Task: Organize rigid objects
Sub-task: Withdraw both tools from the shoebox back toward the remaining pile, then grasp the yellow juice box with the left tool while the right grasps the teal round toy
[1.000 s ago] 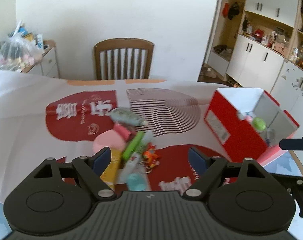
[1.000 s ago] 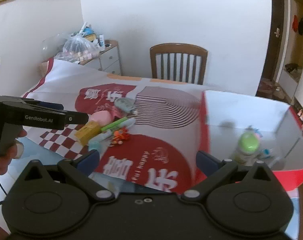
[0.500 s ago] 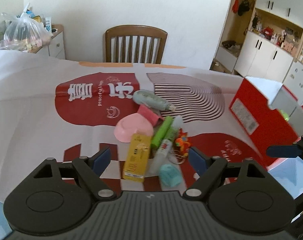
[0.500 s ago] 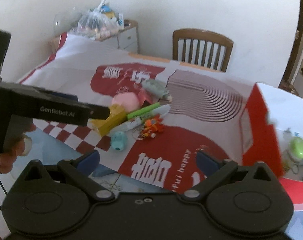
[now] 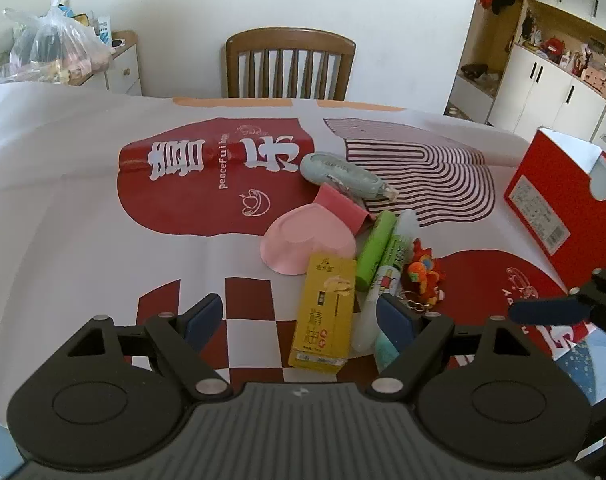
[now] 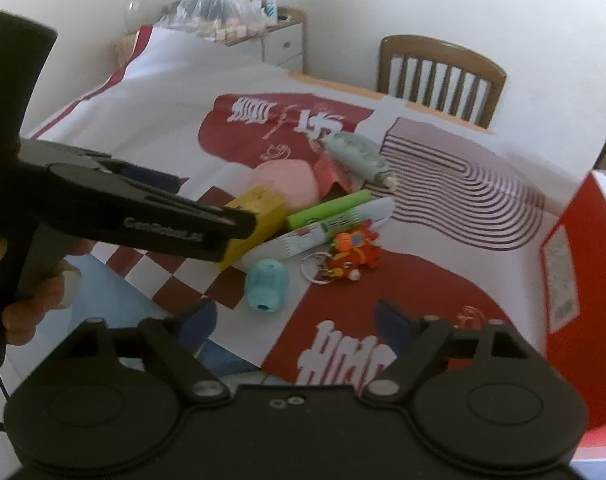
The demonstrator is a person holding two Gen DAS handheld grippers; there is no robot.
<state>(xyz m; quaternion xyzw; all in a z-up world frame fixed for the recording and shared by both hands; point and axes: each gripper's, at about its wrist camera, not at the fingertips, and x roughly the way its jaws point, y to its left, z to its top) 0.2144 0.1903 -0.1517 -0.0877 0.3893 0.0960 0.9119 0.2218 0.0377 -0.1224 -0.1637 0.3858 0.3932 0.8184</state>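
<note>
Before you: left gripper (image 5: 301, 314), jaws apart, over a yellow box (image 5: 325, 314); pink heart dish (image 5: 307, 242), green tube (image 5: 377, 250), orange keychain (image 5: 423, 276) clustered; red box (image 5: 559, 208) right.

Table under a red-and-white printed cloth (image 5: 103, 184); at frame centre lie a pink heart dish (image 5: 307, 240), yellow box (image 5: 325, 316), green tube (image 5: 377, 252); red box (image 5: 559, 208) right.

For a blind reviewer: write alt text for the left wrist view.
The left gripper hangs open over a yellow box in a clutter of small items on a red-and-white tablecloth. A red box stands at right.
</note>
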